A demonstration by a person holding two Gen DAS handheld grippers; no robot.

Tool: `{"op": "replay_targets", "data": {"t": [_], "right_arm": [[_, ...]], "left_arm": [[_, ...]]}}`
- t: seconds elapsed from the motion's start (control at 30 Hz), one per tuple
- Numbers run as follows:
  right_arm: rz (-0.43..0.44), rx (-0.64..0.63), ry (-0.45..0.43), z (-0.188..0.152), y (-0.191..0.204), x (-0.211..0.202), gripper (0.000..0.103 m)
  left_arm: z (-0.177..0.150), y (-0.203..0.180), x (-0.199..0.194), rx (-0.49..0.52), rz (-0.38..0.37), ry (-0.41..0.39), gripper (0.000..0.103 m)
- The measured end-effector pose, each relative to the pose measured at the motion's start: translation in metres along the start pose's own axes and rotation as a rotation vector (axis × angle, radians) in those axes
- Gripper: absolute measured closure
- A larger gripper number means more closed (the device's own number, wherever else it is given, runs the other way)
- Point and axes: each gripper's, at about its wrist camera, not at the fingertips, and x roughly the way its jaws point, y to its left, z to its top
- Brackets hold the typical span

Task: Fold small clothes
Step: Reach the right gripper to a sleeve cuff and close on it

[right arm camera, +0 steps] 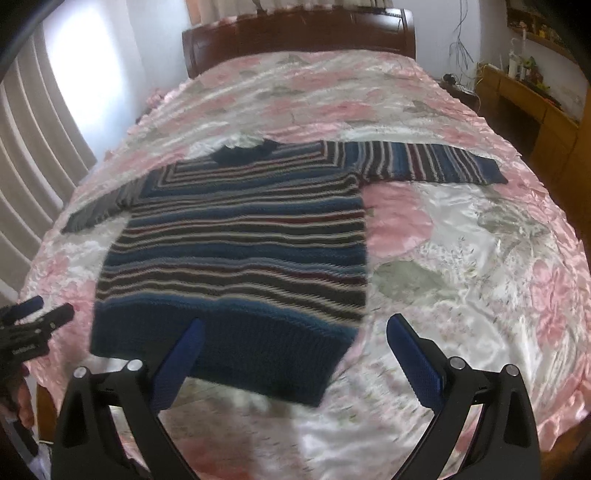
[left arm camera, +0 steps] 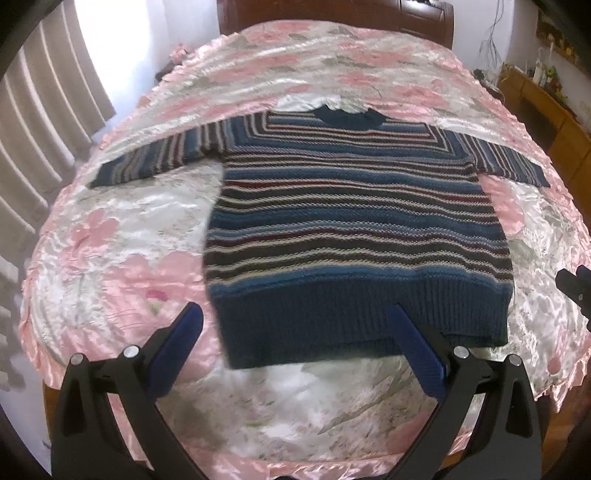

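Nearest, two hand-held grippers hover above the foot of the bed: the left hand-held gripper (left arm camera: 295, 325) and the right hand-held gripper (right arm camera: 295, 339), each with its blue-padded fingers spread wide and grasping nothing. Just beyond them lies one striped knit sweater (left arm camera: 354, 221), flat on the pink floral bedspread (left arm camera: 122, 236), hem nearest, both sleeves stretched out sideways, collar farthest. Behind stands one dark wooden headboard (right arm camera: 299, 33). No writing is legible.

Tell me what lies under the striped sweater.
The striped sweater lies flat, sleeves spread, on the pink floral bedspread, which shows all around it. Whatever sits directly beneath the knit is covered and cannot be seen.
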Motion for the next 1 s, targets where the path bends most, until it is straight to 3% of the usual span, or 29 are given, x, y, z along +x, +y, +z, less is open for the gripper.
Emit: {"op": "replay_targets", "data": {"t": [0.13,0.33,0.6,0.77,1.0], "right_arm": [[-0.018,0.048,0.042,0.035,-0.046,0.022,0.004],[-0.122,0.105,0.077,0.108,-0.133,0.062,0.004],[-0.133,0.322,0.192,0.198,-0.29,0.147,0.004],[-0.163,0.435,0.27,0.213,-0.383,0.2,0.004],[-0.111,0.529,0.292,0.21,-0.438,0.245,0.003]], "left_arm": [[0.029,-0.022,0.028,0.005,0.014,0.001,0.003],[0.096,-0.066,0.072,-0.012,0.015,-0.026,0.003],[0.19,-0.148,0.125,-0.039,-0.02,-0.08,0.003],[0.23,-0.202,0.155,-0.016,-0.029,-0.101,0.003],[0.242,-0.235,0.189,0.01,-0.028,-0.089,0.003]]}}
